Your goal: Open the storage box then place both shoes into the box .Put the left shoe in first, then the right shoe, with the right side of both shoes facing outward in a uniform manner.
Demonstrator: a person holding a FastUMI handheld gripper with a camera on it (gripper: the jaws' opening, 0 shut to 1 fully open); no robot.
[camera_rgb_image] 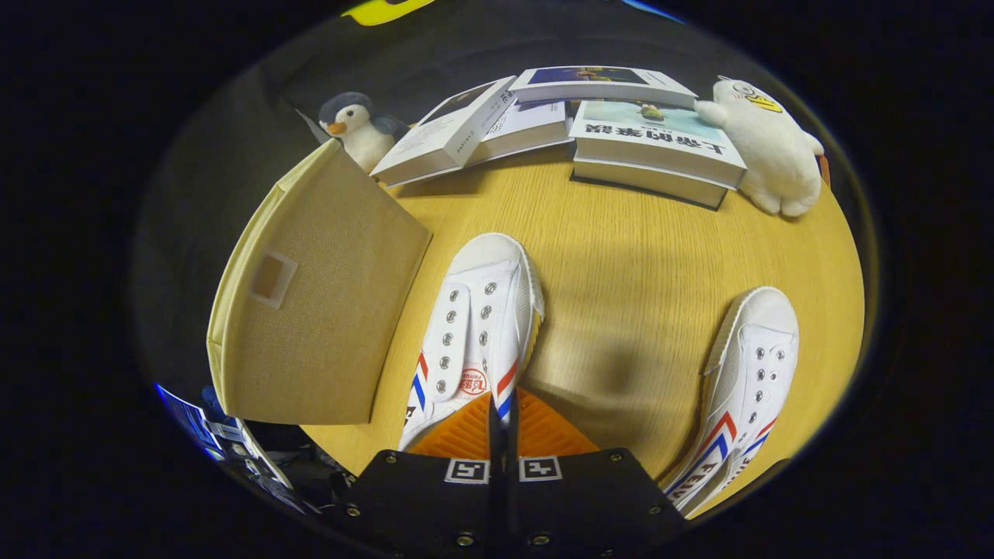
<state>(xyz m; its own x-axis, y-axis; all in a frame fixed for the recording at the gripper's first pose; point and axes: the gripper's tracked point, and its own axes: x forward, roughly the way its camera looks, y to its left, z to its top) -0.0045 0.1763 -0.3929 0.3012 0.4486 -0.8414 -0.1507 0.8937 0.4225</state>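
A white canvas shoe (481, 303) with red and blue stripes points away from me on the wooden table (621, 256). My gripper (497, 419) is shut on the right wall of its collar, one finger inside the opening and one outside. The second matching shoe (749, 365) lies to the right of the fingers, toe also pointing away. Left of the held shoe stands the beige fabric storage box (318, 303), a panel with a small label window facing me. I cannot tell from here whether the box is open.
Several books (656, 144) lie stacked along the far side of the table. A penguin plush (357, 124) sits behind the box and a white plush (769, 147) rests against the books at the far right. Bare wood lies between the two shoes.
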